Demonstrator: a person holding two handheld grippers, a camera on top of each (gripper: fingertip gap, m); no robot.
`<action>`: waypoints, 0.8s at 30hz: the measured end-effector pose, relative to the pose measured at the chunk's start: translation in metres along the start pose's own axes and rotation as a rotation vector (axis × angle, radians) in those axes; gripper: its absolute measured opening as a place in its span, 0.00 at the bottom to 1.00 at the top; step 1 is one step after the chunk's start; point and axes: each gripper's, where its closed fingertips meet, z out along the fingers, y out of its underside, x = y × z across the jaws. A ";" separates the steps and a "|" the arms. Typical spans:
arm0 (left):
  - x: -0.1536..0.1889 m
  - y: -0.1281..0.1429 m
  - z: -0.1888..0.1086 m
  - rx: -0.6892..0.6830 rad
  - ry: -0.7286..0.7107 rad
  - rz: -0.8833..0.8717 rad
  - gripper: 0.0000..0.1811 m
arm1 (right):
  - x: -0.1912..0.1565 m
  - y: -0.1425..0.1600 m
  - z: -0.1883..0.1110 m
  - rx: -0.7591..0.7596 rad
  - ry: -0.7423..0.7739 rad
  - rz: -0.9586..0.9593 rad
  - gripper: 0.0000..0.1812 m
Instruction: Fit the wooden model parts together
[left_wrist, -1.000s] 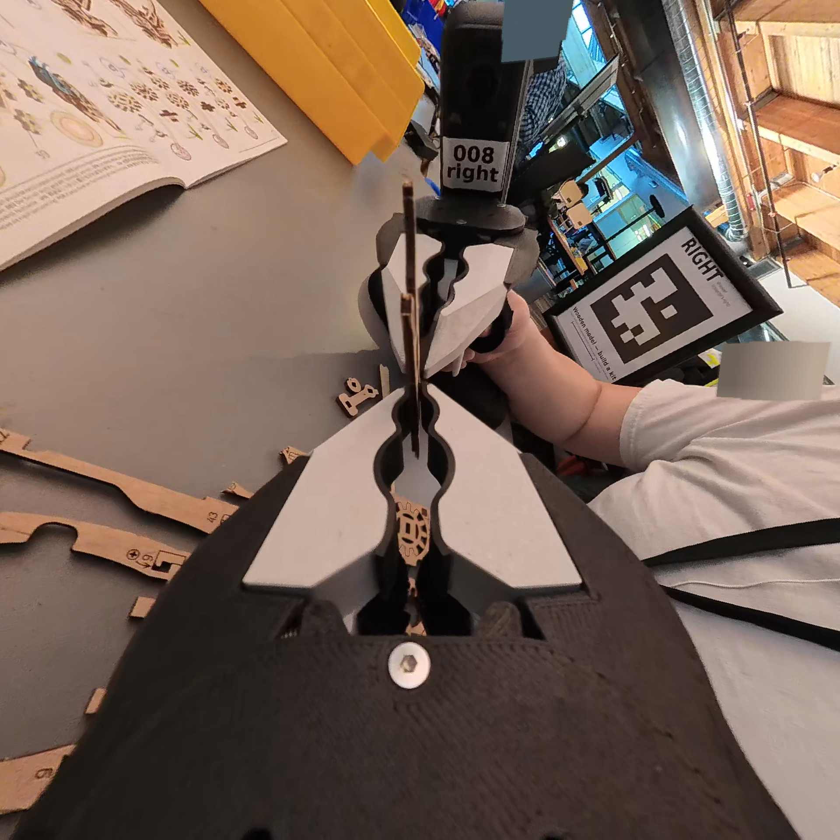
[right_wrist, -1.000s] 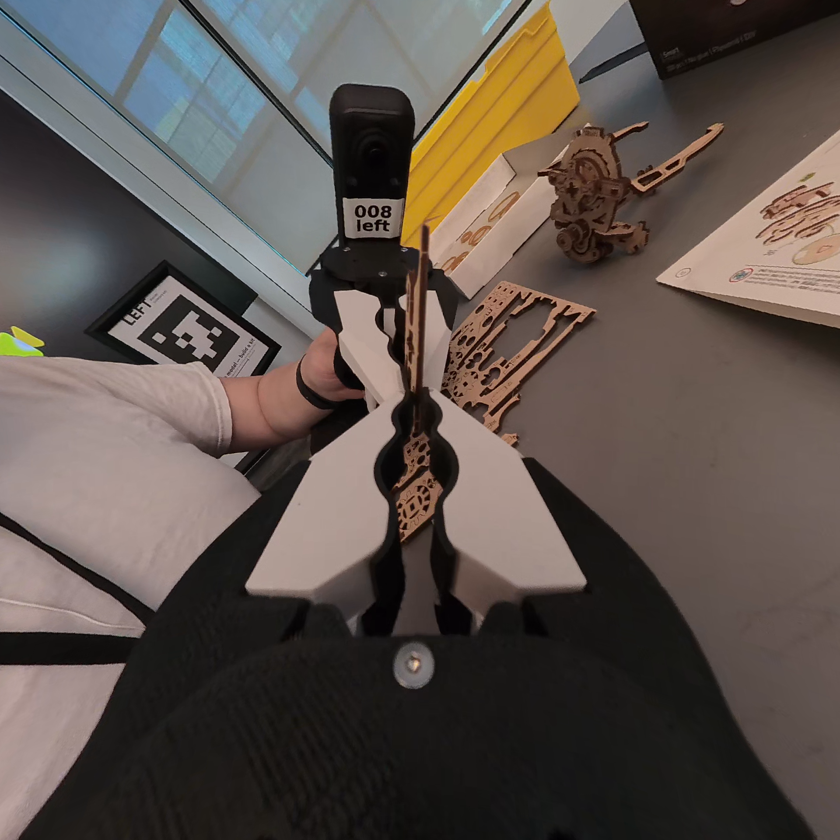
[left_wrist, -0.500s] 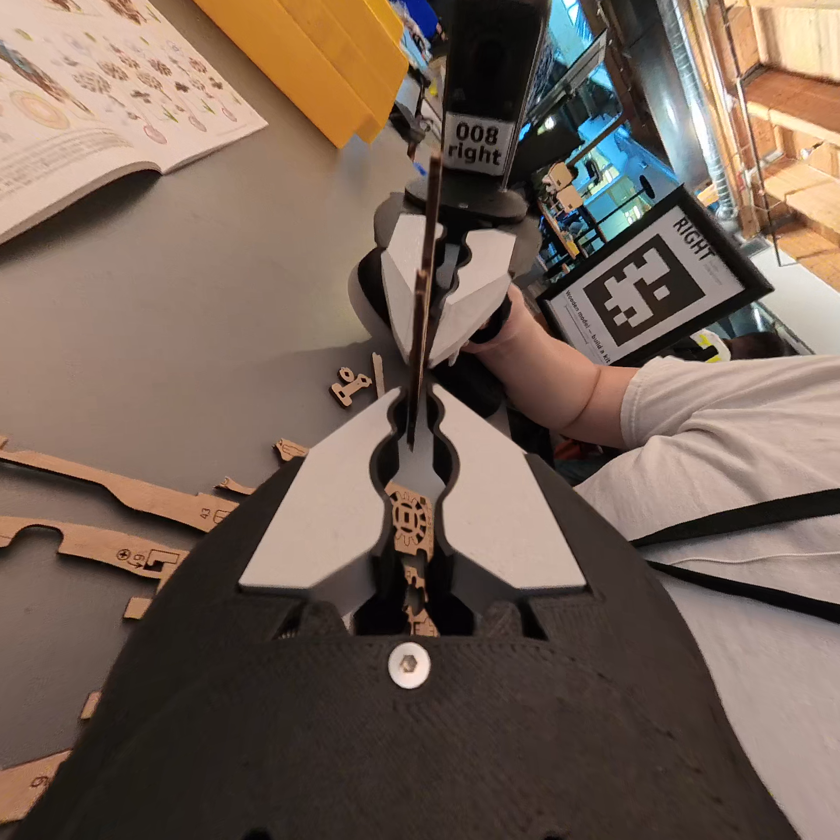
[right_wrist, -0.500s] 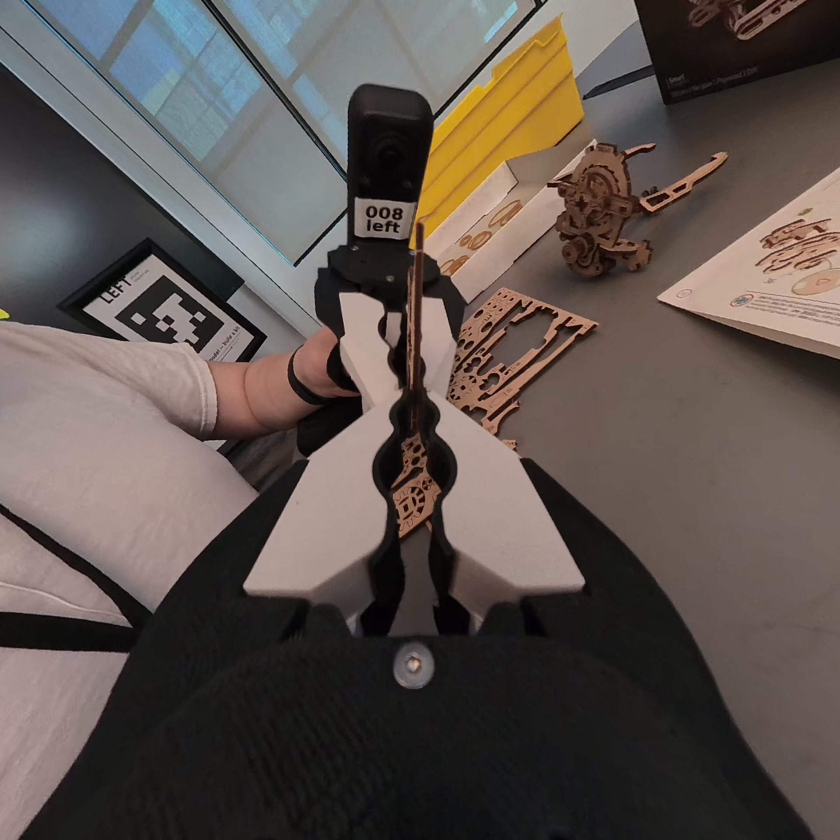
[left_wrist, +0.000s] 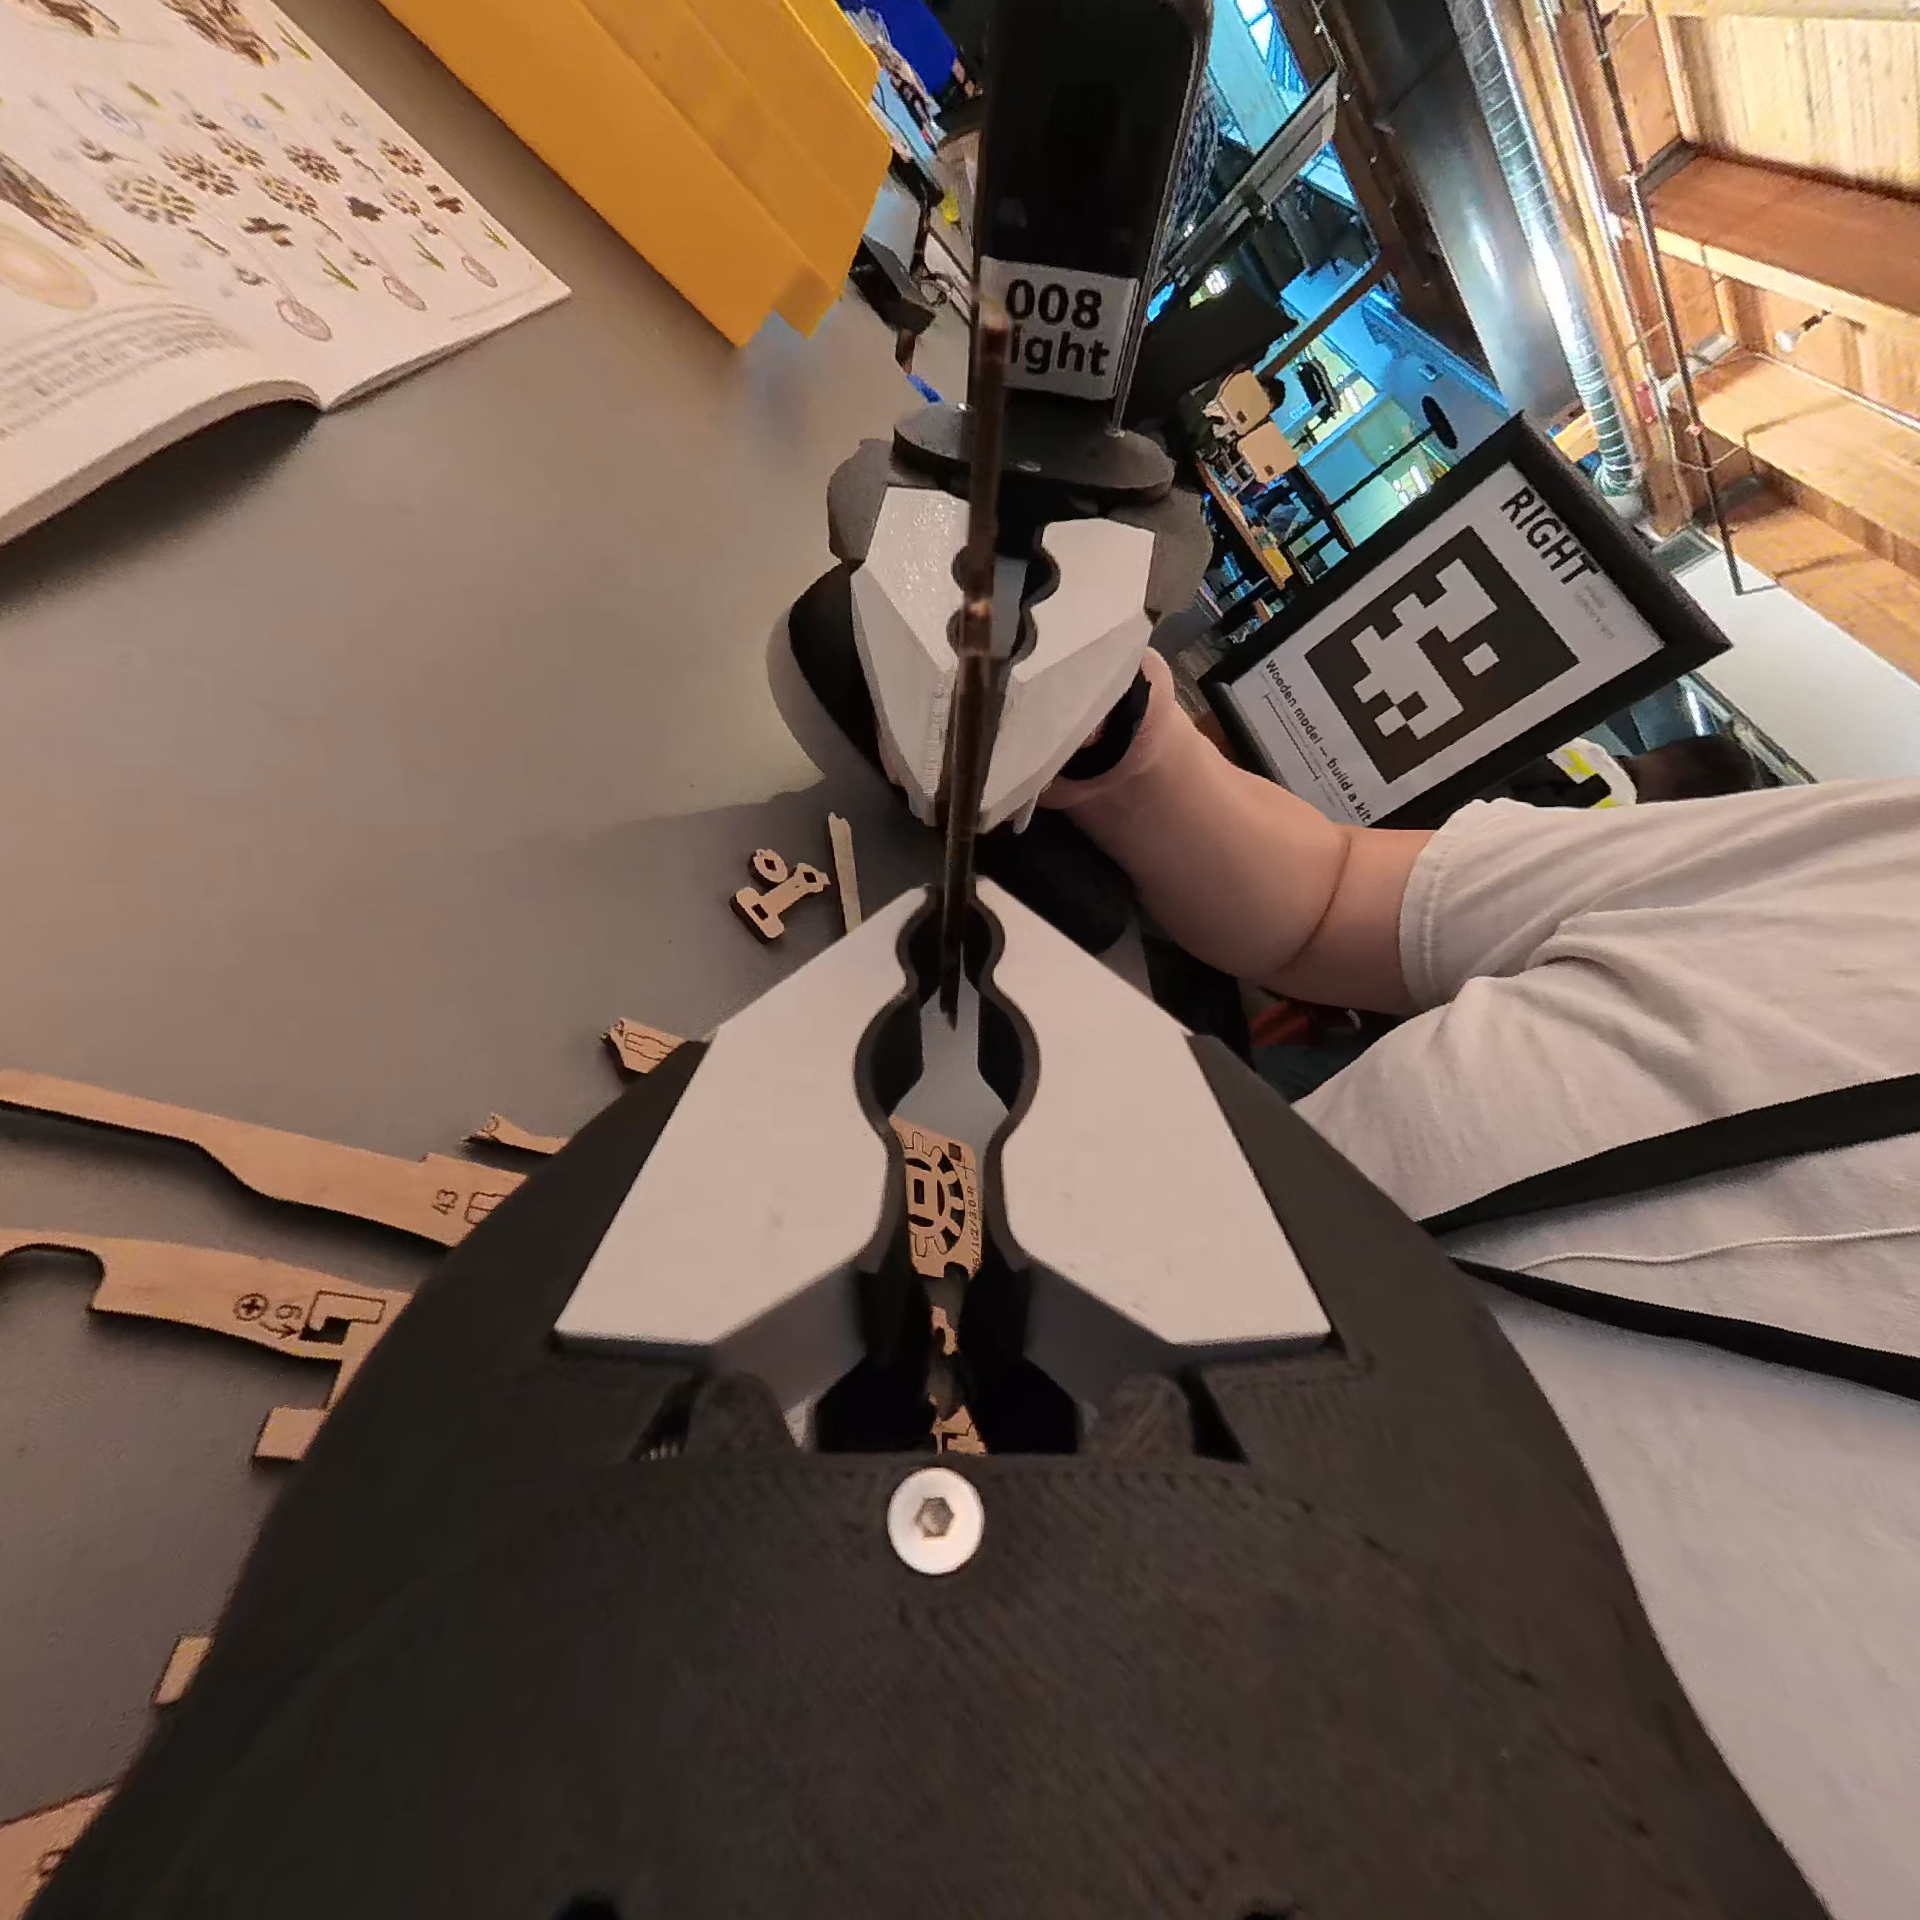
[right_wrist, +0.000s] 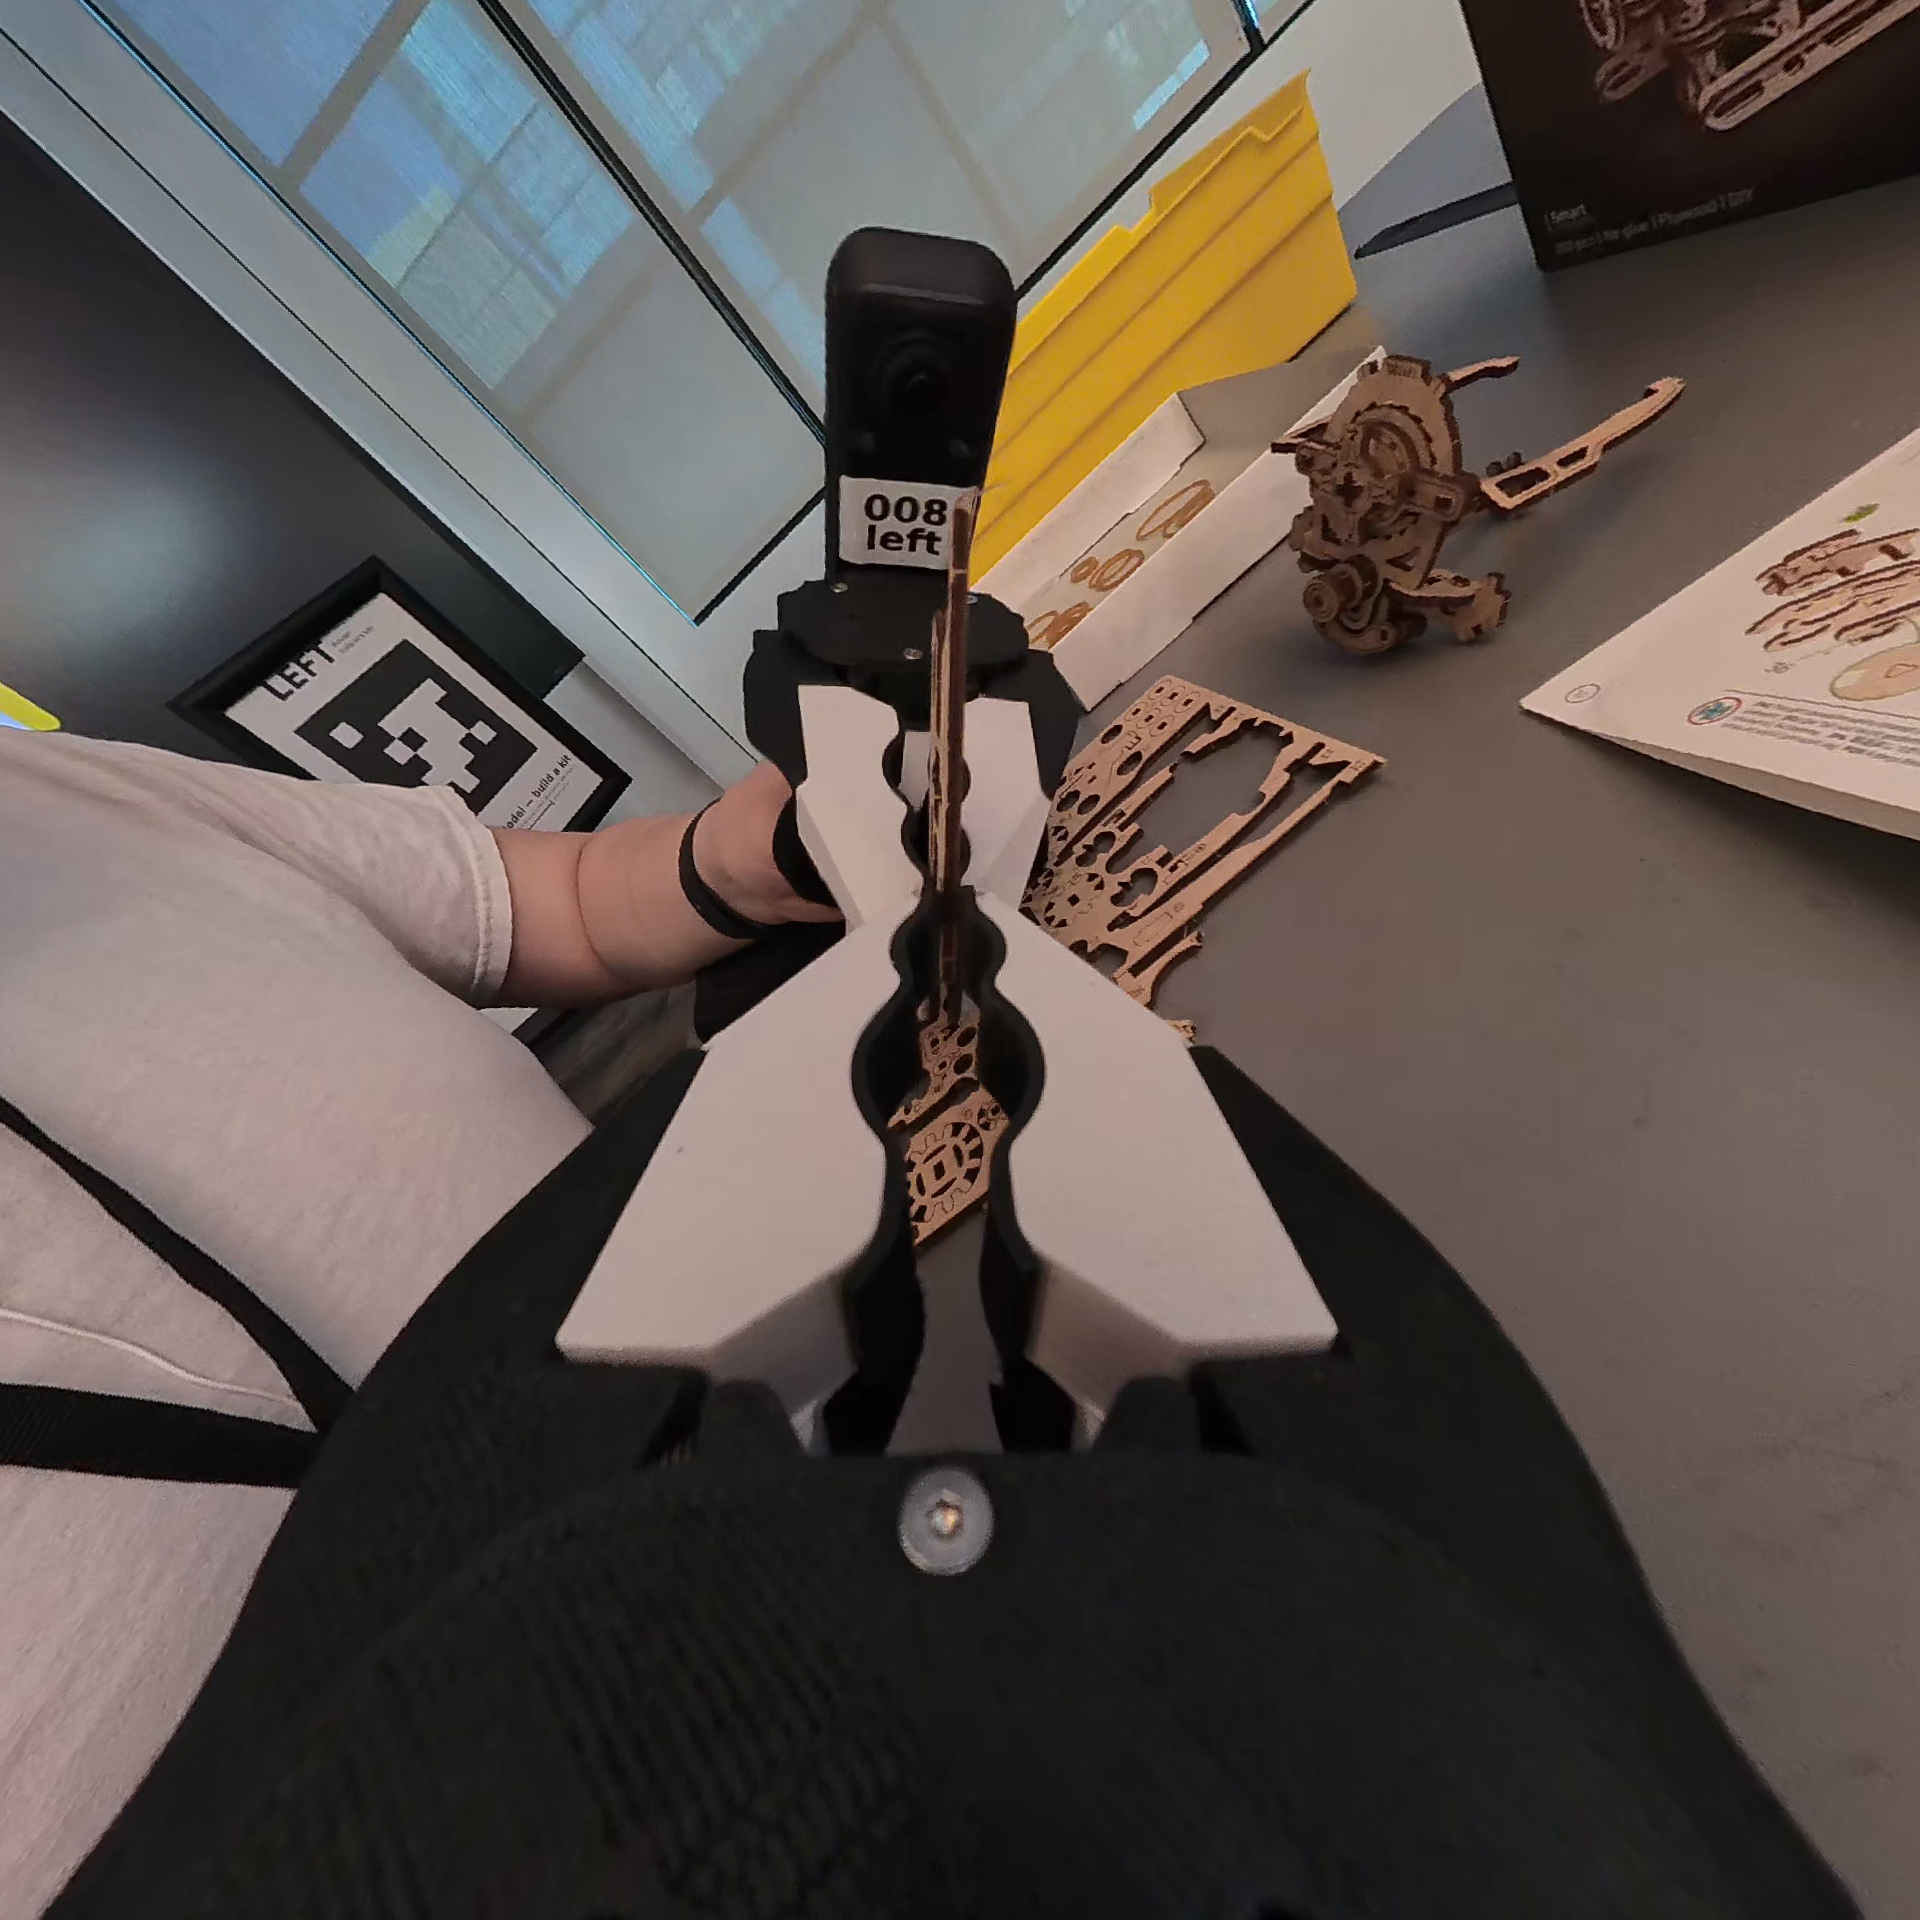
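Holding one thin wooden sheet (left_wrist: 971, 665) edge-on above the table (left_wrist: 416, 727), we have our left gripper (left_wrist: 951, 940) and right gripper (right_wrist: 945, 925) both clamped on it, nose to nose. We risk snapping or buckling it if either twists, since its fretted gear cut-outs (right_wrist: 940, 1164) look fragile

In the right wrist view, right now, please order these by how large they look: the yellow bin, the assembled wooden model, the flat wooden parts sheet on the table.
1. yellow bin
2. flat wooden parts sheet and assembled wooden model: similar in extent, and their distances differ, so I leave them unranked.
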 end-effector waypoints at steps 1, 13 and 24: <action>0.000 0.000 0.000 -0.001 -0.004 0.005 0.00 | 0.000 0.000 0.000 0.000 0.000 0.001 0.00; -0.001 0.000 0.001 0.002 0.018 -0.048 0.00 | 0.003 0.001 0.001 -0.007 -0.010 0.054 0.00; -0.008 0.003 -0.002 -0.023 -0.019 -0.066 0.00 | 0.009 0.004 0.003 -0.029 0.017 0.073 0.02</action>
